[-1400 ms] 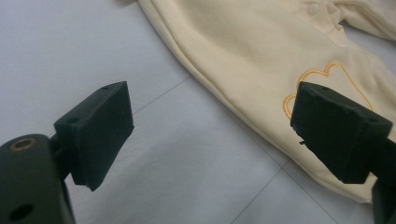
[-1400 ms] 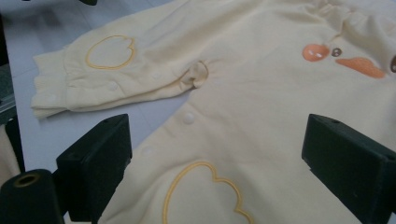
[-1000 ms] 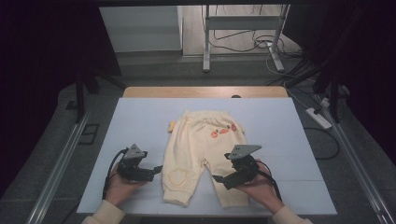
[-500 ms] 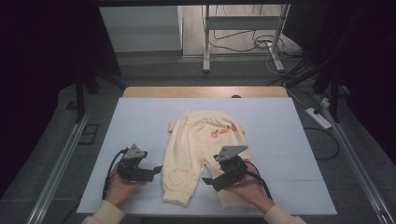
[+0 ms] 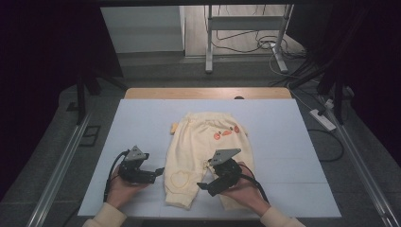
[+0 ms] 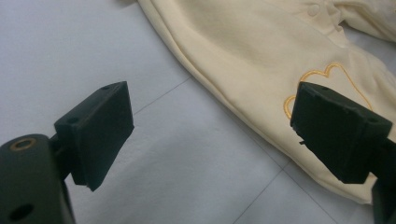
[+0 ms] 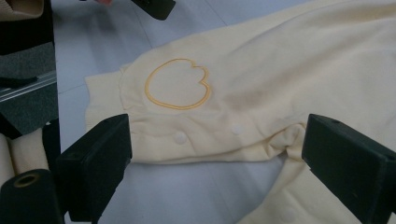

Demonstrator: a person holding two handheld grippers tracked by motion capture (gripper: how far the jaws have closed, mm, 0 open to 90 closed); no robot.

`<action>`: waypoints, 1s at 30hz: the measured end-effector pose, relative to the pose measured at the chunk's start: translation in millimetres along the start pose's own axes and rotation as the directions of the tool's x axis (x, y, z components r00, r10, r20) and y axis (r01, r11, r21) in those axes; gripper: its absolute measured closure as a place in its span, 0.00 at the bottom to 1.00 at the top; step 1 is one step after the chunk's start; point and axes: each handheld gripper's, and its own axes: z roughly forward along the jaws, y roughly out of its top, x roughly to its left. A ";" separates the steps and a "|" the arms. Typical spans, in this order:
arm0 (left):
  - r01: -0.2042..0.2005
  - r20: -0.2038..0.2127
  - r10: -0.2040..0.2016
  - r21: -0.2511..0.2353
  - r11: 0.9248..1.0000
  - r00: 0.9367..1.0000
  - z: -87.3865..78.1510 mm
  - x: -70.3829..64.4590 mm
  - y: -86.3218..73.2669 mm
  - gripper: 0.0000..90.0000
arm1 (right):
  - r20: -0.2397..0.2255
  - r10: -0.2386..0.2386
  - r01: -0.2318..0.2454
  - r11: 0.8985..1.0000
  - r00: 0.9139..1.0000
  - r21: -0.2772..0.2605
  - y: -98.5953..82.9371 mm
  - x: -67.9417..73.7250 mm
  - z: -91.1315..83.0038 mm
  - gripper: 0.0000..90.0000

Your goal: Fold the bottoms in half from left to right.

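pale yellow cotton, soft and a little ribbed at the cuffs: the baby trousers (image 5: 208,151) lie flat on the white table cover (image 5: 142,123), waistband away from me, legs toward me. my right gripper (image 7: 215,158) hangs over the crotch seam with its jaws wide apart and nothing between them; below it runs the row of round snap buttons (image 7: 180,136) along the inner leg, beside the embroidered orange outline (image 7: 177,84) on the knee. my left gripper (image 6: 210,135) sits just off the outer edge of the left leg, jaws also spread wide and empty. i judge the step is to take hold for a fold, so i'd come down low, pinch both layers at the seam rather than one, and keep clear of the snaps, since the thin knit will slide and bunch easily.
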 end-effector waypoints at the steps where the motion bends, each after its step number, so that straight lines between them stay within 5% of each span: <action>1: 0.000 0.000 0.000 0.000 1.000 1.000 0.0 0.1 0.0 0.14 | -0.001 -0.001 0.001 1.000 1.000 0.002 0.5 0.8 1.1 0.09; 30: 0.012 0.005 -0.012 -0.022 1.000 1.000 -3.2 0.9 0.9 0.14 | -0.122 -0.086 0.093 0.995 0.989 0.047 22.1 38.4 52.0 0.15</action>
